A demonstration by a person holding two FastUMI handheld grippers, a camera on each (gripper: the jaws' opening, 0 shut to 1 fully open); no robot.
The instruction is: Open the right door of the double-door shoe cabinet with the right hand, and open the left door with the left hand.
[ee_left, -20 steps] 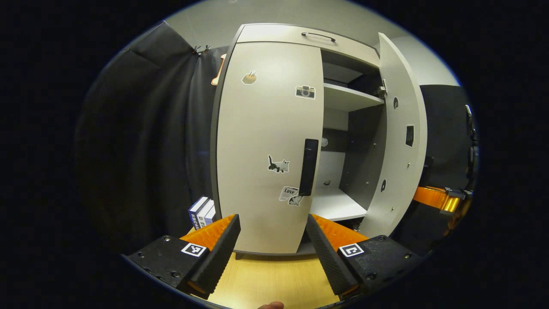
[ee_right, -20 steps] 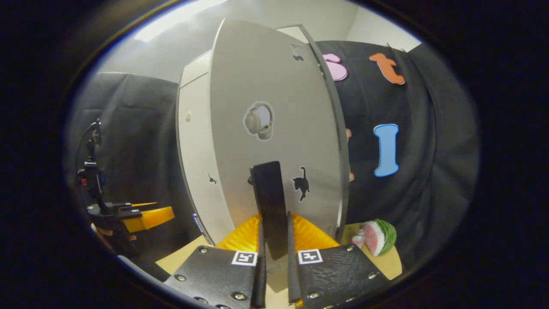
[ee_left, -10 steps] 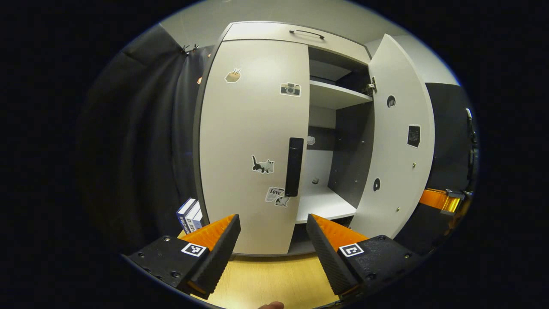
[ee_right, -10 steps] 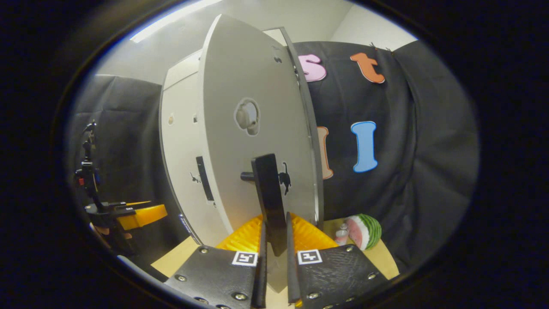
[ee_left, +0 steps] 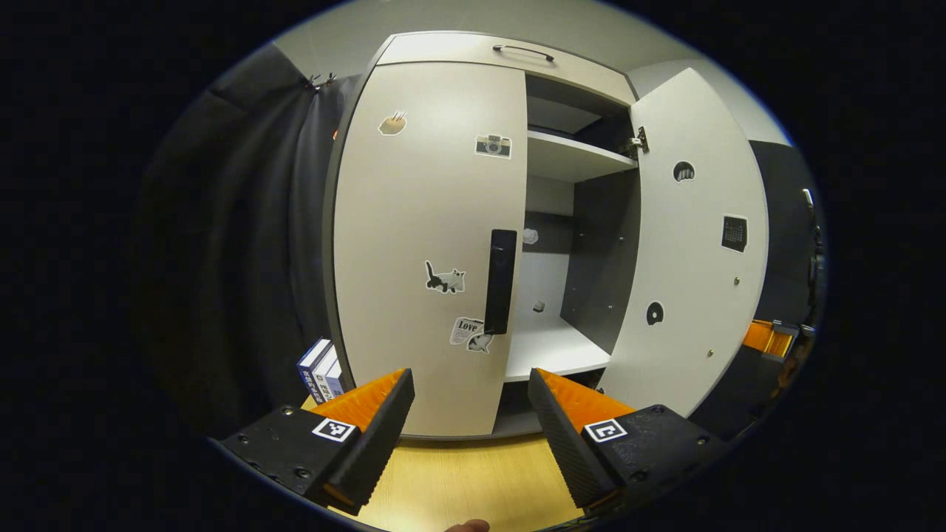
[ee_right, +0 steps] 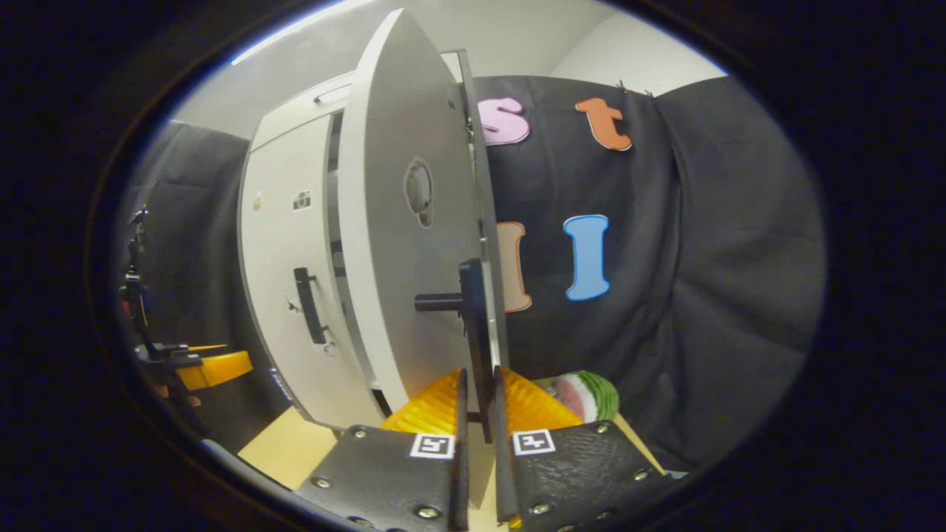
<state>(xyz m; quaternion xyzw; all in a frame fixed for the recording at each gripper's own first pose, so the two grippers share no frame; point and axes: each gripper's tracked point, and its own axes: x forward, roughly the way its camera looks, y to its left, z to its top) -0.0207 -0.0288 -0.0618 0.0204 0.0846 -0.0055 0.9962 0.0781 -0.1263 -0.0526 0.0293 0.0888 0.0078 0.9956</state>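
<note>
Staged recording booth, black cloth walls point(ee_right: 702, 258), sticker-covered shoe cabinet point(ee_left: 429, 222) on wooden tabletop point(ee_left: 458, 480)

Books point(ee_left: 319, 369) stand on the wooden surface point(ee_left: 458, 480); a watermelon slice toy point(ee_right: 587, 395) rests on that surface too.

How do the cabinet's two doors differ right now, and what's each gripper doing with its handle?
The right door stands swung wide open; the left door is shut. The right gripper is clamped on the right door's handle; the left gripper hangs open, short of the left door's handle. Both doors carry stickers and vertical black handles.
</note>
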